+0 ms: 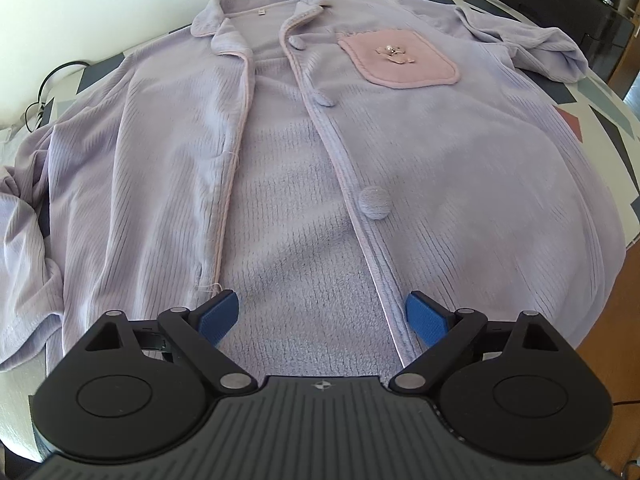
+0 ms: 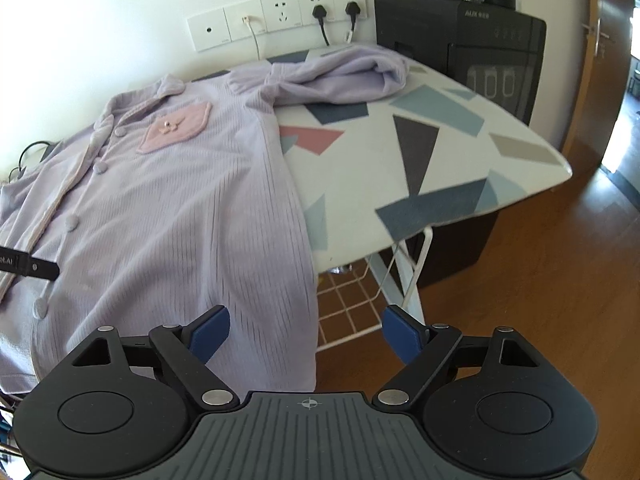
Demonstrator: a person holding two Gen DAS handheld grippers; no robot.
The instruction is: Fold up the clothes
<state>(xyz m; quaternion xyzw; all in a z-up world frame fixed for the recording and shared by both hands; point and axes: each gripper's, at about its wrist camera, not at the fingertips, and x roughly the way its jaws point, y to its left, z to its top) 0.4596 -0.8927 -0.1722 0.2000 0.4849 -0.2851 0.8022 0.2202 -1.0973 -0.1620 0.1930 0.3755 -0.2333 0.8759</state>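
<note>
Wall (image 2: 120, 8): white, socket strip (image 2: 280, 16) with two black plugs
Floor (image 2: 540, 280): brown wood, right of the jaws
Cabinet (image 2: 480, 48): black, far right corner

left tongs (image 1: 322, 318): jaws wide apart, nothing between the blue pads, tilted steeply down
right tongs (image 2: 306, 332): jaws wide apart, pads free, tilted down

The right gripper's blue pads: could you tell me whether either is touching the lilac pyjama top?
Cannot tell. In the right wrist view the right gripper is open around the lilac pyjama top's hanging edge, but no gap or contact shows plainly.
</note>
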